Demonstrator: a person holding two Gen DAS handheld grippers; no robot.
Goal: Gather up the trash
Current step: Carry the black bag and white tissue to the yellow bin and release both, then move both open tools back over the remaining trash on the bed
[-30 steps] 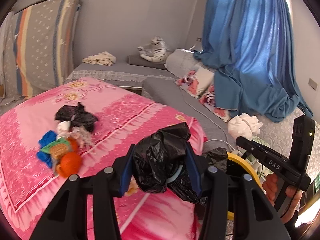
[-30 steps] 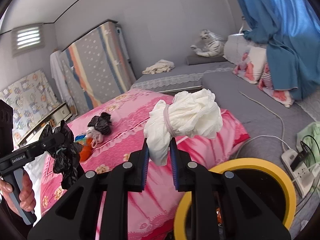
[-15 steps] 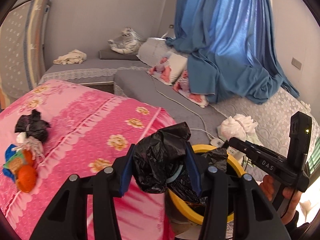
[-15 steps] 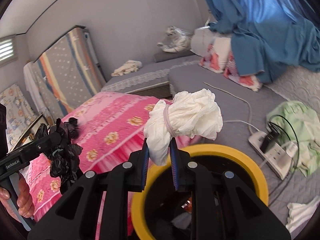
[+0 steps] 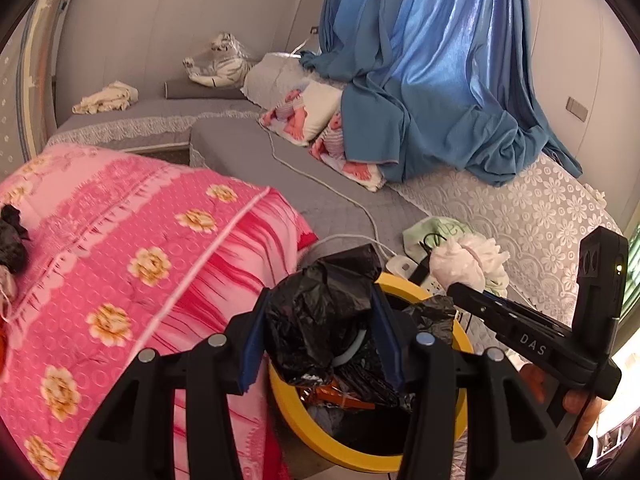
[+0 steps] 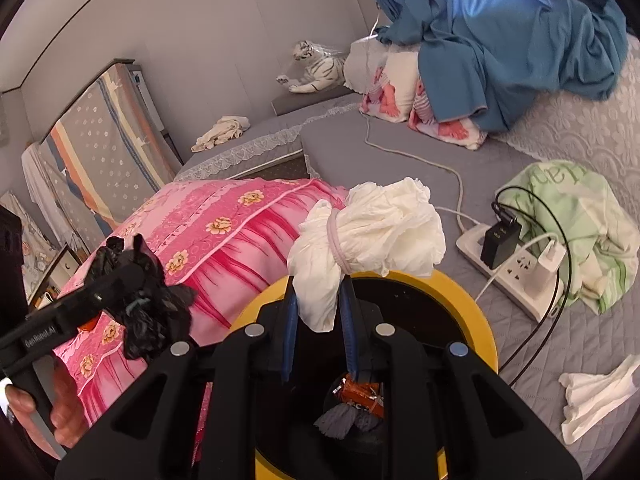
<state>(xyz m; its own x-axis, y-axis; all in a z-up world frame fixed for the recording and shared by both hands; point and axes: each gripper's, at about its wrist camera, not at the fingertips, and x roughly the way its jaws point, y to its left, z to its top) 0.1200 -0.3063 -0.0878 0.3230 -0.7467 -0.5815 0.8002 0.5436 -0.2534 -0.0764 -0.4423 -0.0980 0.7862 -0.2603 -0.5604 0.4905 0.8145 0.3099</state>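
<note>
Left gripper [image 5: 320,332]: showing matte black arms, blue finger pads, round silver screws behind each pad.
Right gripper [image 6: 318,312]: wearing the same black body, blue pads, silver screws; white "DAS" lettering is showing along its side.
Hands: bare skin is showing beneath each handle.

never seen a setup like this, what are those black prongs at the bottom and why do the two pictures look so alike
Nothing here is a robot. A person carries a hand-held gripper in each hand, and each has a wide-angle camera looking along its two fingers, so the prongs are the gripper itself. The left hand-held gripper pinches a crumpled black bag; the right hand-held gripper pinches a tied white bag. Both hang above a yellow-rimmed bin that already holds trash, beside a pink blanket. A power strip lies on the grey mat nearby.
</note>
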